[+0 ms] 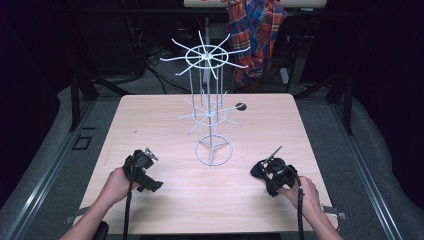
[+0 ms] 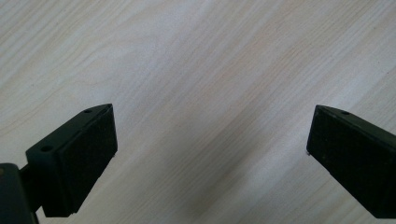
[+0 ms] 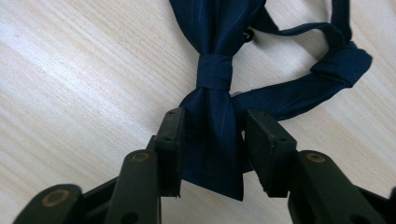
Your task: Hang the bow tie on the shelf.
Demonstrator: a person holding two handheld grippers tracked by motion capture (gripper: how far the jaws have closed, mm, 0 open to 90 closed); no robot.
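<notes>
- Navy blue fabric, a bow tie (image 3: pixel 212 88) with its knotted centre band and a looped neck strap, lay flat on the pale wooden desk (image 1: pixel 165 200), at the front right of it under the right gripper (image 3: pixel 212 149).
- The right gripper's jaws stood either side of one wing of the bow tie, close against the cloth (whether they pressed it or only flanked it, I could not tell).
- The left gripper (image 2: pixel 210 140) hovered over bare wood at the front left, its jaws spread wide with nothing between them.
- A white wire display stand (image 1: pixel 210 107), with two tiers of radiating arms and a ring base, stood upright mid-desk, between and beyond the two grippers.
- A plaid shirt (image 1: pixel 256 37) hung behind the desk.
</notes>
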